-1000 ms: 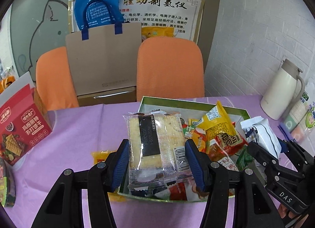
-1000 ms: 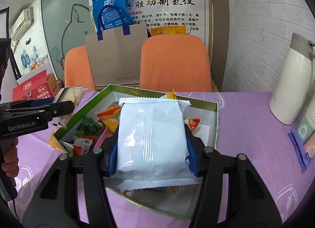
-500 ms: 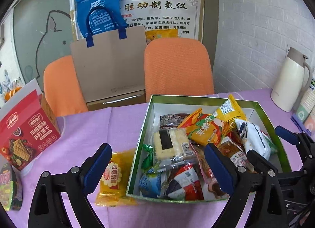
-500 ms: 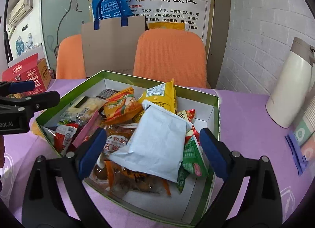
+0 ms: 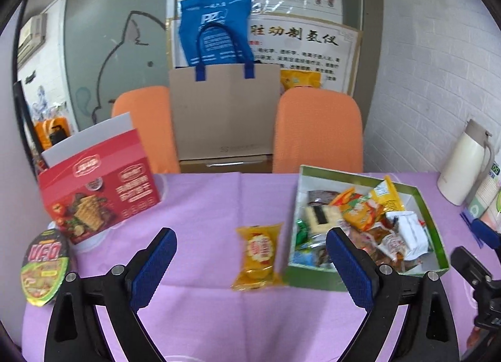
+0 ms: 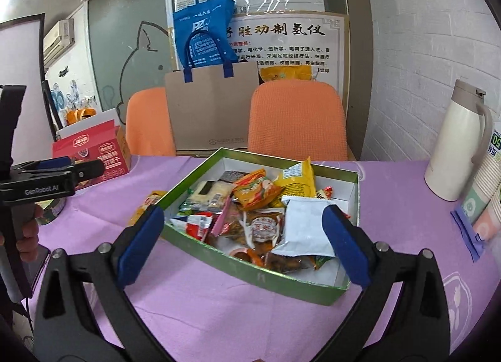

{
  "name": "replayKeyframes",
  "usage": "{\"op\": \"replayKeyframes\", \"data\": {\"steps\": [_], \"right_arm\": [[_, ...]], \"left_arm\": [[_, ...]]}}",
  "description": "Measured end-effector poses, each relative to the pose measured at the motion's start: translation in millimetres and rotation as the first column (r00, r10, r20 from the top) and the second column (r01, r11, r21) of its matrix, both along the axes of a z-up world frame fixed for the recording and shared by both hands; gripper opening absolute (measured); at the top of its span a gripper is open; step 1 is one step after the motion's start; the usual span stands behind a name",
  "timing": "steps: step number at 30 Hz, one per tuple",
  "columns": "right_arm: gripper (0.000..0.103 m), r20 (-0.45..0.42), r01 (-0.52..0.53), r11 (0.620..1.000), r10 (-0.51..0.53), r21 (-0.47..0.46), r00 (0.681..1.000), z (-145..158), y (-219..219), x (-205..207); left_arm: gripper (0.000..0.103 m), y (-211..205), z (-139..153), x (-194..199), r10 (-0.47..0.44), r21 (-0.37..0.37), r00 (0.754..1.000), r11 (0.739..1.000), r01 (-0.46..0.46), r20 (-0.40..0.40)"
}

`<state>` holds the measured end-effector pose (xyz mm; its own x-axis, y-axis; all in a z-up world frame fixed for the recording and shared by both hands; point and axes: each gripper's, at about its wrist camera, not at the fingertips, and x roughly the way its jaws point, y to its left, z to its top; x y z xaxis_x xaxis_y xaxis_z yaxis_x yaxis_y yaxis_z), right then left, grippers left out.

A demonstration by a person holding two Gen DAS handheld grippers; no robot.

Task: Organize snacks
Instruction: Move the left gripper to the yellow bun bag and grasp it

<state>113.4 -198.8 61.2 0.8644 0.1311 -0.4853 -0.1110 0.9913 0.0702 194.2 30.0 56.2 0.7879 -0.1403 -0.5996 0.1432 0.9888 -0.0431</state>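
One "UFO" noodle bowl (image 5: pixel 43 268), table-left

Left gripper (image 5: pixel 250 263) wide open, empty; yellow snack packet (image 5: pixel 258 254) on purple tablecloth (image 5: pixel 203 205) beside green box (image 5: pixel 316 277).

Left wrist cam sits left of the green-sided white-lined cardboard snack box (image 5: pixel 432 205), box at frame right, facing the orange fabric chairs (image 5: pixel 317 130); right wrist cam sits nearer, box (image 6: pixel 256 276) centred; both share box, chairs, purple tablecloth (image 5: pixel 203 205).
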Motion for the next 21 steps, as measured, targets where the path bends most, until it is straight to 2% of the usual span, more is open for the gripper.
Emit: {"op": "replayKeyframes", "data": {"steps": [5, 9, 10, 14, 15, 19, 21], "right_arm": [[0.101, -0.042, -0.057, 0.998, 0.055, -0.04, 0.998, -14.8, 30.2, -8.7], [0.101, -0.083, -0.085, 0.994, 0.08, -0.063, 0.993, -32.0, 43.4, -11.0], [0.101, -0.092, -0.088, 0.994, 0.082, -0.066, 0.992, -34.9, 44.6, -10.3], [0.101, -0.106, -0.085, 0.994, 0.078, -0.069, 0.991, -41.6, 44.0, -9.5], [0.101, -0.109, -0.082, 0.995, 0.074, -0.064, 0.991, -43.0, 42.0, -7.7], [0.101, -0.128, -0.069, 0.997, 0.064, -0.037, 0.99, -49.9, 35.3, 0.0], [0.101, -0.14, -0.066, 0.997, 0.061, -0.03, 0.988, -54.1, 33.6, 3.4]], "left_arm": [[0.098, 17.2, -30.1, 8.5, 0.007, 0.008, 0.996, 1.0, -0.006, -0.091], [0.098, 20.0, -56.5, 22.4, -0.031, -0.045, 0.987, 0.999, 0.024, -0.156], [0.095, 20.4, -61.9, 27.4, -0.034, -0.061, 0.985, 0.998, 0.024, -0.171], [0.071, 19.8, -79.2, 48.0, -0.072, -0.122, 0.97, 0.992, 0.044, -0.231], [0.069, 20.2, -83.4, 53.0, -0.076, -0.136, 0.966, 0.99, 0.044, -0.245], [0.053, 18.9, -98.8, 69.6, -0.103, -0.192, 0.951, 0.98, 0.047, -0.292], [0.053, 16.7, -105.8, 76.5, -0.11, -0.195, 0.945, 0.98, 0.05, -0.309]]}}
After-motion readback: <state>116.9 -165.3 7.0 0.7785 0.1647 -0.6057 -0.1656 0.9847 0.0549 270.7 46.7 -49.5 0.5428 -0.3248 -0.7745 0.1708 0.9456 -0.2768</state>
